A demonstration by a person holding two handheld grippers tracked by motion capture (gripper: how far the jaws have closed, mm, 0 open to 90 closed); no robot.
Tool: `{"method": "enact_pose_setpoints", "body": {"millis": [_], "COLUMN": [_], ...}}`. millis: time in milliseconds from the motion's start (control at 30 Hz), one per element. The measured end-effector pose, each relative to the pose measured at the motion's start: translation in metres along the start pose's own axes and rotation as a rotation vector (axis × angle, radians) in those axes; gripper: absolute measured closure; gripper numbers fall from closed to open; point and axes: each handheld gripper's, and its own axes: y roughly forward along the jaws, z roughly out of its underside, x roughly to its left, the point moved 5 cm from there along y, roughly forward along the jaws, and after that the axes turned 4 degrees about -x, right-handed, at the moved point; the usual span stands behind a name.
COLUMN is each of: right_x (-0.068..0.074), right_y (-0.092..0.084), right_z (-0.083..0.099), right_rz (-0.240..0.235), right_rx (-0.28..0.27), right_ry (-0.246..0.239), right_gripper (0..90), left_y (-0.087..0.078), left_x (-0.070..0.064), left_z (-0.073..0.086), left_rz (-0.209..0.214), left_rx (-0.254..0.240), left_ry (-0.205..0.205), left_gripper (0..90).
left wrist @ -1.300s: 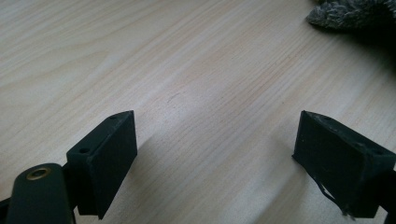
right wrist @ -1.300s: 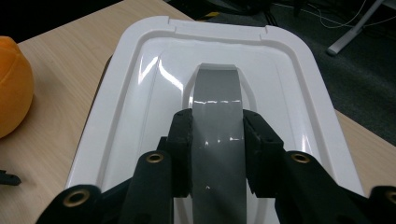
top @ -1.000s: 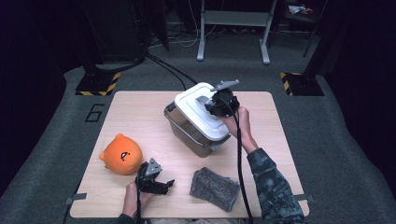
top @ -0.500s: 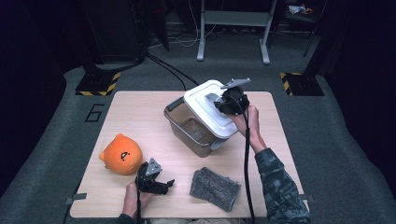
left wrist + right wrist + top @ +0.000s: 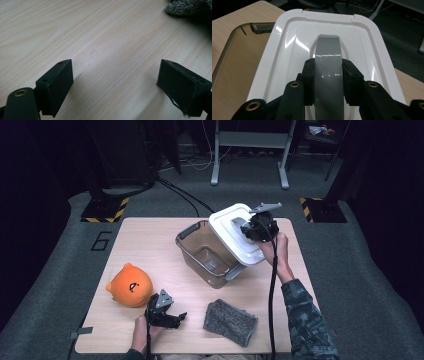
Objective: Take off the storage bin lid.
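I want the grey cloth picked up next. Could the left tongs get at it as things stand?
Probably yes. The left tongs stand open and empty on the table, and the grey cloth lies just beside them with bare wood between.

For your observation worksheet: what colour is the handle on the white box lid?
Grey. The handle on the lid shows best in the right gripper view.
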Motion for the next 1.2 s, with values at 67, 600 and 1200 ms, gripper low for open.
{"method": "enact_pose_setpoints", "body": {"millis": [67, 600, 1200], "right_x": [-0.004, -0.036, -0.074], "right_y": [-0.001, -0.007, 0.002], "right_z": [0.001, 0.013, 0.034], "right_rz": [0.011, 0.091, 0.198], "right_rx": [-0.002, 0.007, 0.025], "right_ry": [0.01, 0.056, 0.152], "right_gripper": [66.6, 66.6, 66.5], "left_y": [0.0, 0.0, 0.0], "left_x": [0.0, 0.0, 0.0], "left_z": [0.0, 0.0, 0.0], "left_rz": [-0.002, -0.004, -0.002], "left_rx": [0.001, -0.002, -0.002], "left_ry": [0.003, -0.003, -0.002], "left_gripper": [12.8, 12.8, 12.8]}}
